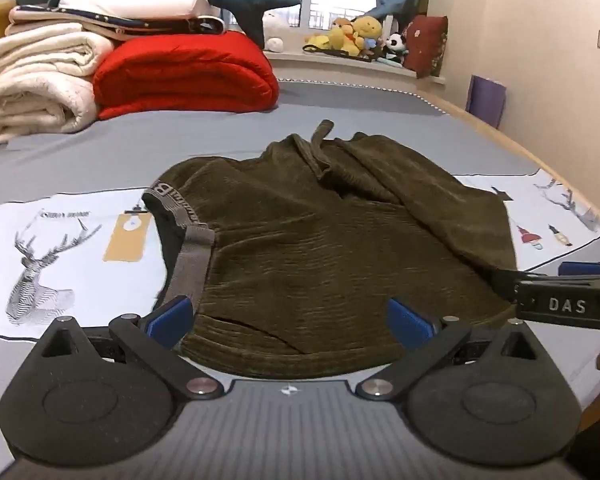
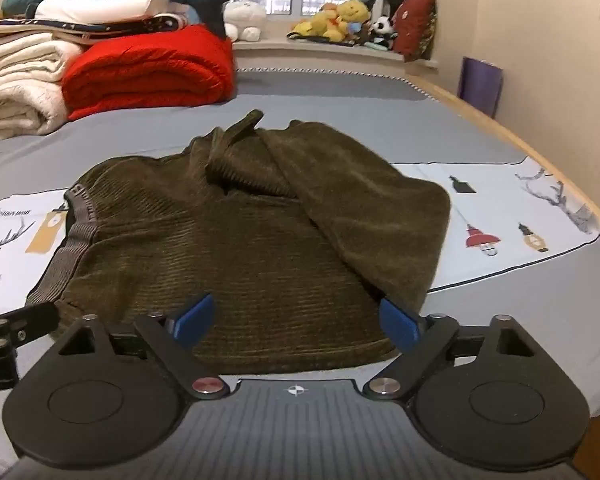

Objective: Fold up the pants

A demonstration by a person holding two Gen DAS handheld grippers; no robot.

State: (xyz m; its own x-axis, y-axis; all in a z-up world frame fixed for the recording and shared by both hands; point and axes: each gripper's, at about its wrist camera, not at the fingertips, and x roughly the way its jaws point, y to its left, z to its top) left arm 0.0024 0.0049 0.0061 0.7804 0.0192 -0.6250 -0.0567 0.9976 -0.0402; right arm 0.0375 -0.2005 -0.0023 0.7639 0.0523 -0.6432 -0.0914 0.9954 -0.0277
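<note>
Two grippers hang over the near edge of the bed, both tilted down toward the work. Left wrist view: the left gripper (image 1: 292,322) stands with its jaws spread wide and nothing between the blue pads; the olive corduroy pants (image 1: 332,248) lie bunched on the printed white cloth (image 1: 40,248), the grey waistband (image 1: 188,256) toward the left and a loose leg flopped across the top right. The right gripper (image 1: 560,296) enters from the right edge at the garment's lower corner. Right wrist view: the right gripper (image 2: 296,322) is likewise fully spread and empty, hovering above the near hem, with the left gripper (image 2: 16,324) beside the waistband at the frame's left edge. Risk assessment: the fabric is layered and rumpled, so a pinch here may catch only the top layer, or several, and drag the whole heap askew. The draped leg may slide off during lifting and spoil the fold.
</note>
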